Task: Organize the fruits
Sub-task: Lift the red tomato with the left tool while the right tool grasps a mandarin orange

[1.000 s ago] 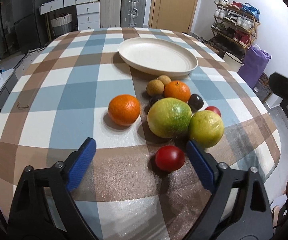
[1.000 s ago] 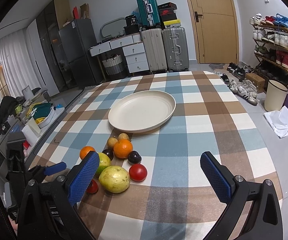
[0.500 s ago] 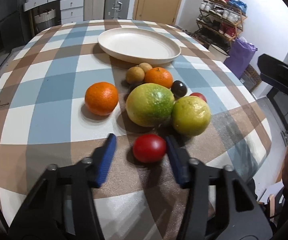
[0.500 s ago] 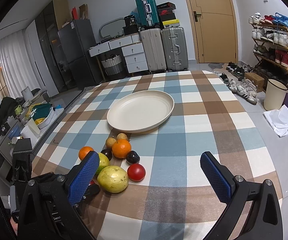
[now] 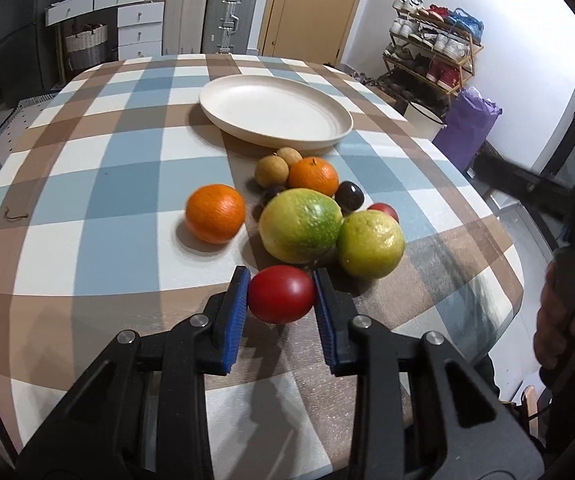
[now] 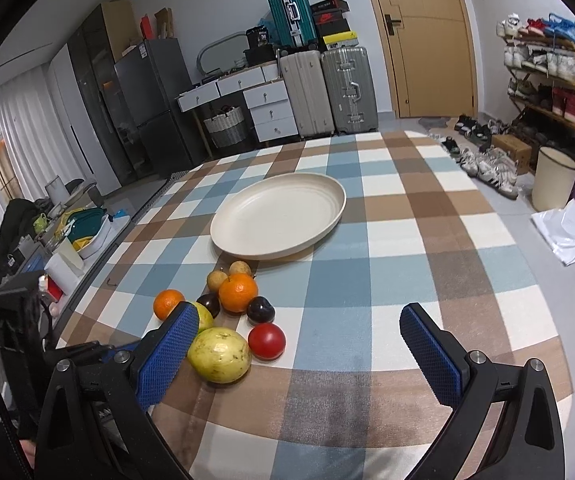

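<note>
A checked tablecloth [image 5: 87,168] in blue, brown and cream covers the table, smooth and matte, and on it sits a wide, shallow cream oval plate [image 5: 275,114] with a low raised rim, holding nothing yet. Just in front of the plate lies the cluster of fruit: a large round green-yellow citrus [image 5: 300,225] with pebbled skin, a smaller yellow-green one [image 5: 370,245] touching it, an orange [image 5: 215,213] set slightly apart to the left, a second orange [image 5: 313,176], two small tan round fruits [image 5: 272,171] nearest the plate, a dark glossy plum [image 5: 349,197], and a red tomato [image 6: 266,341] at the right side of the pile. The step in hand appears to be the first pick: the left gripper [image 5: 279,300] has just been closing and its blue ribbed pads now clamp a smooth, shiny red tomato [image 5: 280,294] at the near edge of the cluster, the fruit seemingly low at the cloth. The right gripper [image 6: 299,356] hovers above the near table edge with its jaws spread wide and nothing between them. The next move likely calls for a gentle lift clear of the neighbouring citrus, then a carry over the pile to the plate, with a light squeeze, since tomato skin bruises easily.
</note>
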A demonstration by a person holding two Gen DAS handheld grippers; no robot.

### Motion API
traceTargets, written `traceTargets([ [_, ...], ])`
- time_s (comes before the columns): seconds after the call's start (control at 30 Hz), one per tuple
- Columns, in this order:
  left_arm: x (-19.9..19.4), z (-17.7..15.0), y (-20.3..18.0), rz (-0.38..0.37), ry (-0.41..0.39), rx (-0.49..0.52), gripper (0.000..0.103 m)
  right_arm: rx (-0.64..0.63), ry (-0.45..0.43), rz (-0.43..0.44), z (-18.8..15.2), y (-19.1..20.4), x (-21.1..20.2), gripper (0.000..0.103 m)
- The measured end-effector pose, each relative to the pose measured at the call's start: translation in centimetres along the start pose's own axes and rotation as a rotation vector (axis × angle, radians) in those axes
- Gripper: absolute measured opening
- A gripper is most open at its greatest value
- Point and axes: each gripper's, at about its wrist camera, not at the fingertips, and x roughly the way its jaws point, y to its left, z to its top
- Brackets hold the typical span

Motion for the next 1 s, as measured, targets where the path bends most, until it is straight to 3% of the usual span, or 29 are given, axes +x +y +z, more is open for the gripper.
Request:
traceTargets([
  [0.43,-2.2,0.4,1.7,0.015,-0.039,-0.025,0.029,0.039,0.086,0.057,-0.6,-0.7,3.0,0.103],
  [0.7,-3.6,1.3,4.5,0.047,-0.079,-0.076,0.029,-0.064,0.091,0.127,0.9,3.0,4.1,0.102],
  [1.0,-4.9,1.7,8.0,0.112,-0.100,-0.122,0.029,-0.192,0.168,0.254,2.6,7.8,6.8,0.098],
])
